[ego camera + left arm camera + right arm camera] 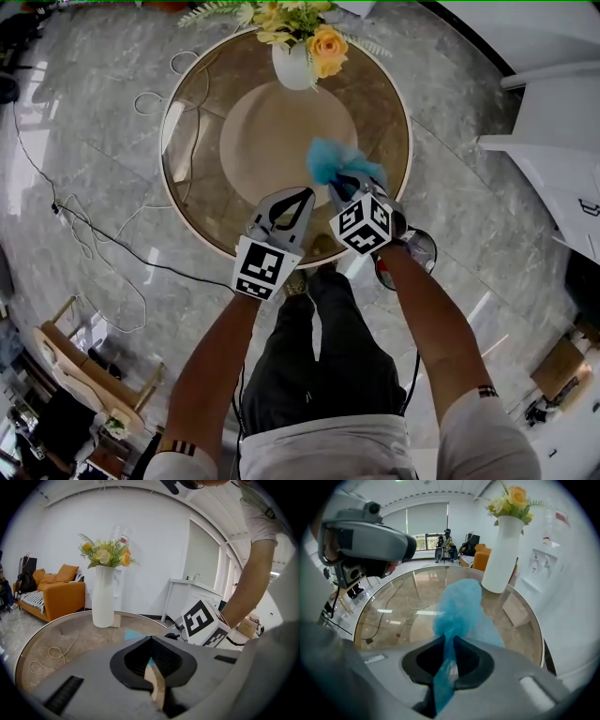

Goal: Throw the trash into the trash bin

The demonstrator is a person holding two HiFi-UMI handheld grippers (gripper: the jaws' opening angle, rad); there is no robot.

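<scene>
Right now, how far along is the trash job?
Done: the right gripper is clamped on the blue trash at the round table. In hand: that grip. Still to do: carrying it to a bin, which I cannot make out, and dropping it in. The left gripper is shut.

white vase (292,67) of yellow flowers (326,45) on a round glass table (192,192), orange sofa (61,595) beyond

The person wears a white short-sleeved shirt (328,455) with dark-striped sleeve cuffs (485,391) and dark trousers (319,356), plus a grey headset (365,531). The left tool (306,194) and right tool (354,187) are grey with black ribbed inner faces. Each carries a white cube (364,223) printed with black square markers. A thin black cable (413,370) runs beside the trousers.
</scene>
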